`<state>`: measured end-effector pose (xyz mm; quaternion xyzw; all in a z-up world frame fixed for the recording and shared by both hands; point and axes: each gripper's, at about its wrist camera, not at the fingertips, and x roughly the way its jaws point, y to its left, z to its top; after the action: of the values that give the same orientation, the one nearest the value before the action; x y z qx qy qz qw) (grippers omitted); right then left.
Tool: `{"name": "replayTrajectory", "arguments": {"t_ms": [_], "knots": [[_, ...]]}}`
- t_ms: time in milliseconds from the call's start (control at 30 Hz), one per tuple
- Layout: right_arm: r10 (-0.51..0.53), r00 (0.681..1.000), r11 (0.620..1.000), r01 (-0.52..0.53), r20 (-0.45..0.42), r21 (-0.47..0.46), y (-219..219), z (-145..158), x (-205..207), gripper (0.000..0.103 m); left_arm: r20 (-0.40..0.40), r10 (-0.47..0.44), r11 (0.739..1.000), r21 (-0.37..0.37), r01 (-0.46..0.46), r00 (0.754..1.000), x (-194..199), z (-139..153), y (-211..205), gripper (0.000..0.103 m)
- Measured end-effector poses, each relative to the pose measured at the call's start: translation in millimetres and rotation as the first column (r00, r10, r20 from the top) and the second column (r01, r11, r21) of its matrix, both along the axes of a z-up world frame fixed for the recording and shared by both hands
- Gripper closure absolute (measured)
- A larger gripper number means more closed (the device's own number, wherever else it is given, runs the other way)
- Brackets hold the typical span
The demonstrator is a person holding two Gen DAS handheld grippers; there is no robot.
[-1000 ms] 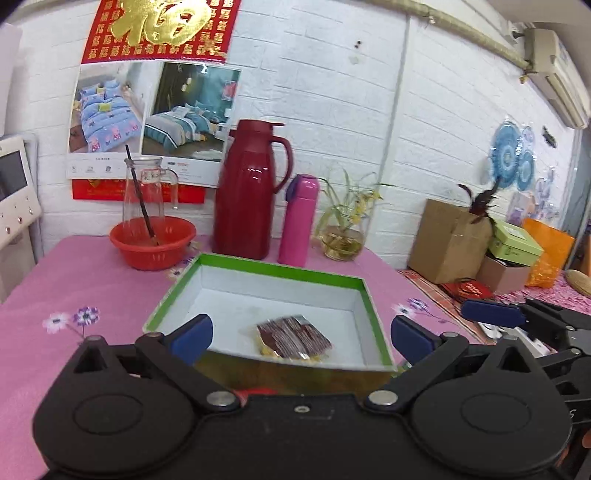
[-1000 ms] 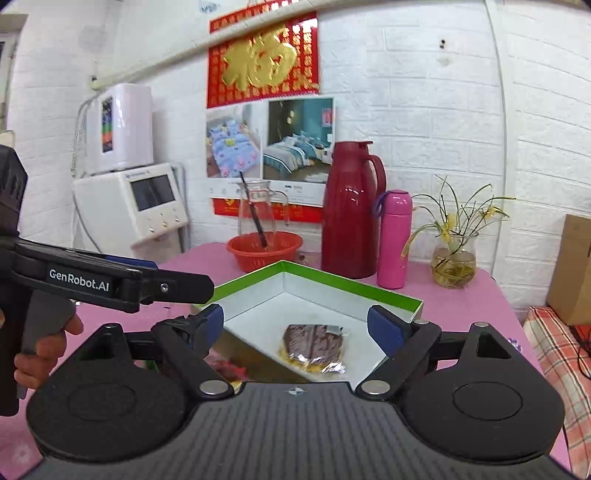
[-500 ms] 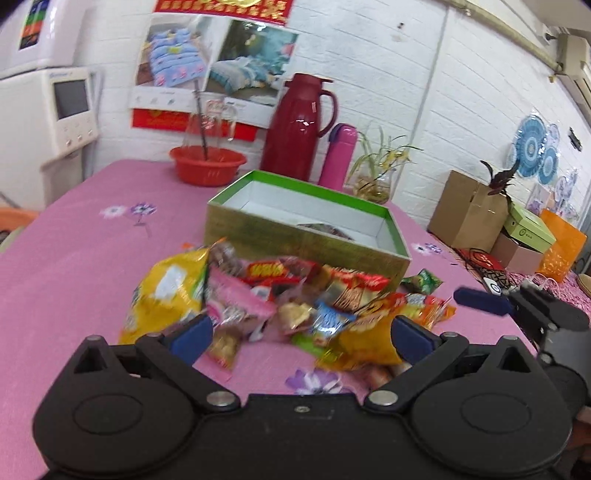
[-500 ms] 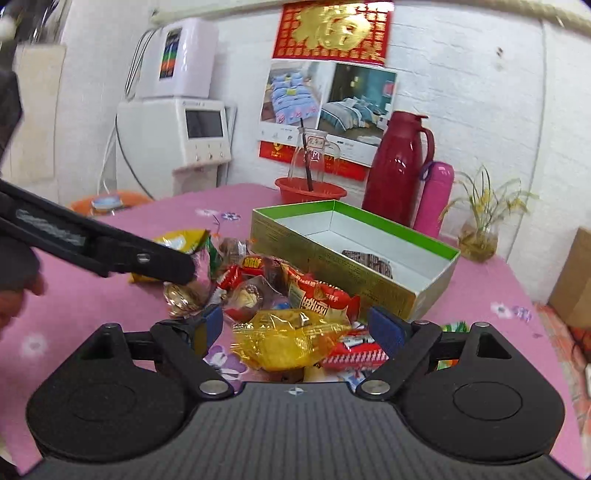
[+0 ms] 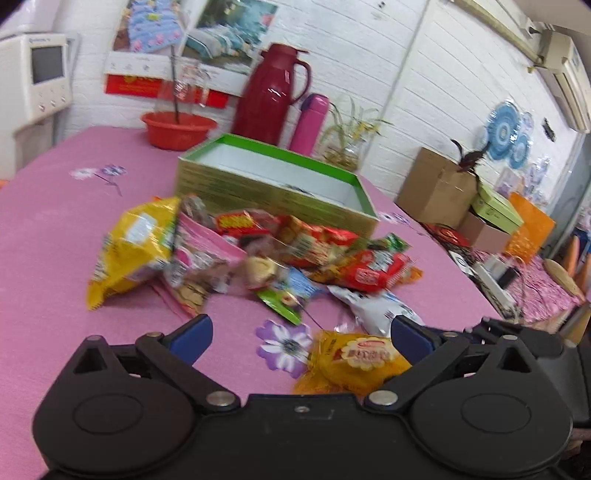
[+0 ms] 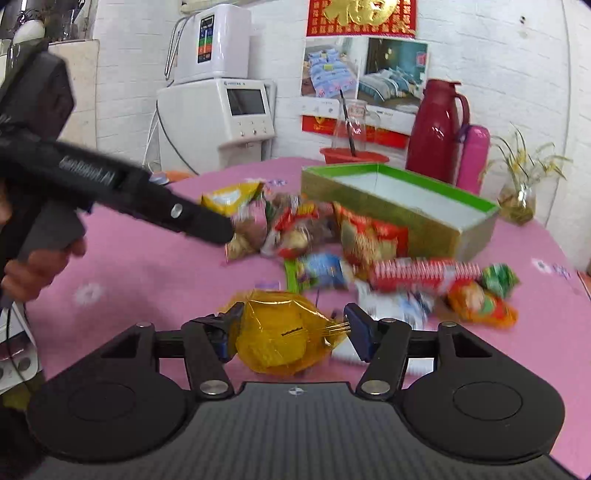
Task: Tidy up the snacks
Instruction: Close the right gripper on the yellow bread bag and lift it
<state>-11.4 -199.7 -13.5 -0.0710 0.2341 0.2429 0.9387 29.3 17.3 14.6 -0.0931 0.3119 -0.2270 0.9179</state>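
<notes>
Pink table (image 5: 48,206), green box (image 5: 273,192) at the back, its floor mostly hidden behind the near wall. Snack pile (image 5: 236,251) just before it, blurred, labels unreadable. Right gripper (image 6: 291,332) clamps the yellow packet (image 6: 280,338). Left gripper (image 5: 299,334) gapes wide, empty, above the tablecloth.

white painted brick wall (image 6: 498,55) is bounding the room. red banner (image 6: 362,16) and bedding posters (image 6: 365,70) are hanging on it. white water dispenser (image 6: 218,110) is standing against the wall behind the pink counter (image 5: 48,206). air conditioner (image 5: 565,62) is sitting high up; cardboard boxes (image 5: 436,188) are standing below.
</notes>
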Motion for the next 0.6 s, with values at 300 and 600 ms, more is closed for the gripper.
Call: {"name": "replayTrajectory", "arguments": {"t_ms": [300,600], "knots": [[-0.113,0.982,0.976,0.138,-0.154,0.166,-26.0,-16.1,-7.2,0.000,-0.165,-0.166,0.986,-0.038,0.162,0.972,14.3,-34.0,-33.6,0.000],[-0.107,0.981,0.974,0.136,-0.160,0.180,-20.2,-13.4,-6.9,0.000,-0.161,-0.213,0.977,-0.050,0.208,0.964,27.8,-30.6,-44.3,0.007]]}}
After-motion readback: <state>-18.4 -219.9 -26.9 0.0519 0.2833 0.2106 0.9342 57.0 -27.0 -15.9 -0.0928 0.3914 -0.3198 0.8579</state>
